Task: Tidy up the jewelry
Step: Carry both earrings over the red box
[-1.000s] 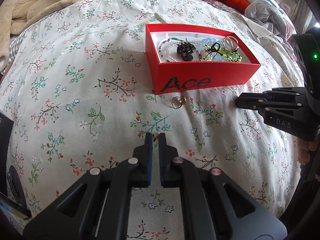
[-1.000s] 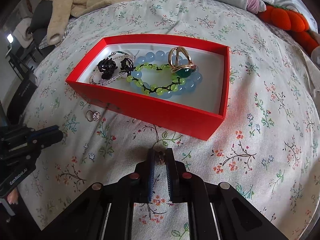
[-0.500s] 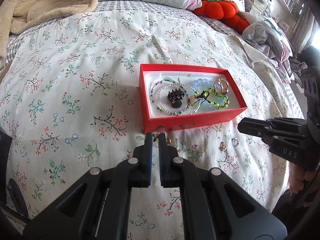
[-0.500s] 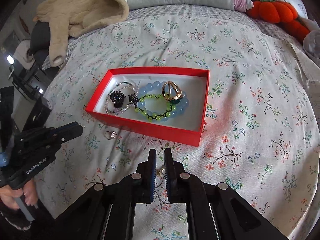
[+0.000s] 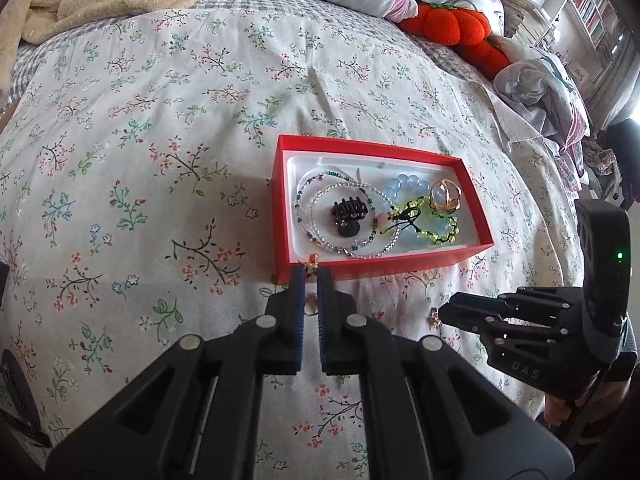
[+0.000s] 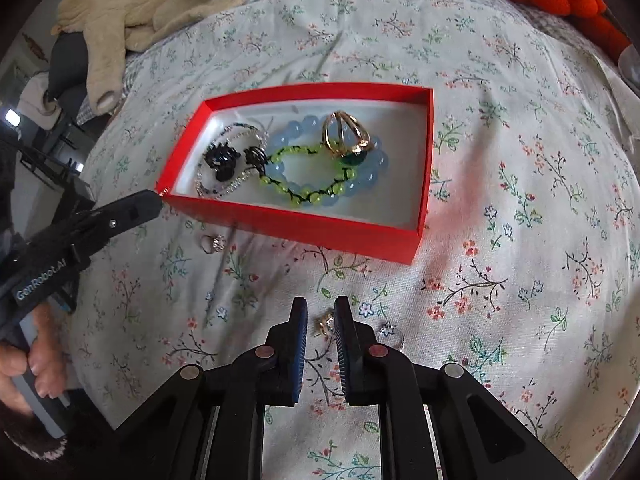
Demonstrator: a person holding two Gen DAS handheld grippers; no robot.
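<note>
1. bracelets, a hair clip (image 5: pixel 347 216) and a big ring (image 6: pixel 347 138) are already lying in the red box (image 5: pixel 384 266).
2. left gripper (image 5: pixel 311 274) is pinching a small earring (image 5: pixel 310 267) at the box's near wall.
3. right gripper (image 6: pixel 321 310), jaws just having been opening, is straddling a gold piece (image 6: pixel 325 325) lying on the bedspread (image 6: pixel 520 240); two loose rings (image 6: pixel 214 243) are waiting.

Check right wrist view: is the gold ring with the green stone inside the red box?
Yes, the gold ring lies inside the red box, on the blue beads.

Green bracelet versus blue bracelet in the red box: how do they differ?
The green bracelet has small yellow-green beads knotted on black cord; the blue bracelet has larger, pale round beads with no cord showing. The green bracelet lies across the blue bracelet, on top. Both lie flat in the red box.
</note>
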